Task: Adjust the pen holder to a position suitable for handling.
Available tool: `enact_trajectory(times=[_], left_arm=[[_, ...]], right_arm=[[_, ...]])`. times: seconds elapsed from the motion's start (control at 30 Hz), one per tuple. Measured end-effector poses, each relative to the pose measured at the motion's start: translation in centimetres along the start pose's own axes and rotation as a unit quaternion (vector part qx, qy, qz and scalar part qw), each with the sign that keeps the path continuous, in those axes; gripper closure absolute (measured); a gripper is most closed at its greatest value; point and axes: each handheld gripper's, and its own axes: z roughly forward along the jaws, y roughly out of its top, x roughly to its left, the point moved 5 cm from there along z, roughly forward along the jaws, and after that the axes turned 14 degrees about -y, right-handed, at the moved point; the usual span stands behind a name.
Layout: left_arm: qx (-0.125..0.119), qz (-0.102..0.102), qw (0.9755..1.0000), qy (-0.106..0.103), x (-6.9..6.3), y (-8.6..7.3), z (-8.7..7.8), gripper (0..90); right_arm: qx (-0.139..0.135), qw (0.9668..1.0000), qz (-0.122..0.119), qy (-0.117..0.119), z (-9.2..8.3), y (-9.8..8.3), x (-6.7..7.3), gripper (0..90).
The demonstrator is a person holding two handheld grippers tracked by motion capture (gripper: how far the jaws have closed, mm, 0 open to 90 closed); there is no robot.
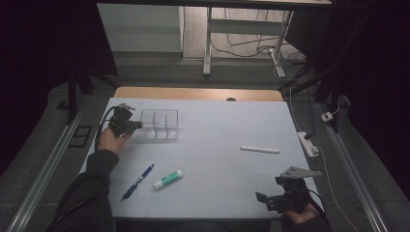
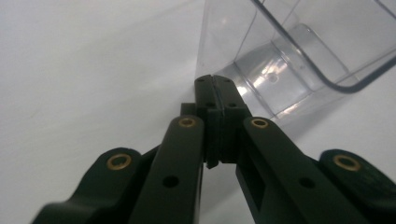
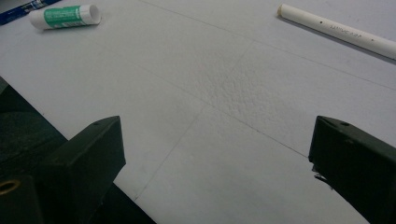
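Left gripper (image 1: 136,124), jaws pressed together and empty, noses up against the left wall of the clear three-compartment organizer (image 1: 159,124) at the table's far left. That looks like a push to reposition it, so the next move wants a steady, level shove. Right gripper (image 1: 267,199) waits wide open, holding nothing.

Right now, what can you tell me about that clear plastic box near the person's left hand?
The clear box is a see-through organiser of what looks like hard plastic, split by thin walls into three compartments in a row, all apparently empty. It stands upright with its open top upward, on the white table cover toward the far left. The left tongs, jaws shut together, are at its left end wall; whether they actually touch it is hard to tell.
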Motion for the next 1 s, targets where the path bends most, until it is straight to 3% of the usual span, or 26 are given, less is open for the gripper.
enact_trajectory(times=[0.33,1.0], left_arm=[[0.008,0.027,0.9993,-0.023,-3.3,2.0,2.4,89.0],[0.032,0.063,0.9966,-0.044,-7.7,5.9,7.2,89.0]], right_arm=[[0.002,1.0000,0.001,0.000,0.0,0.0,0.0,3.2],[0.002,1.0000,0.006,0.006,0.1,0.0,0.0,3.3]])
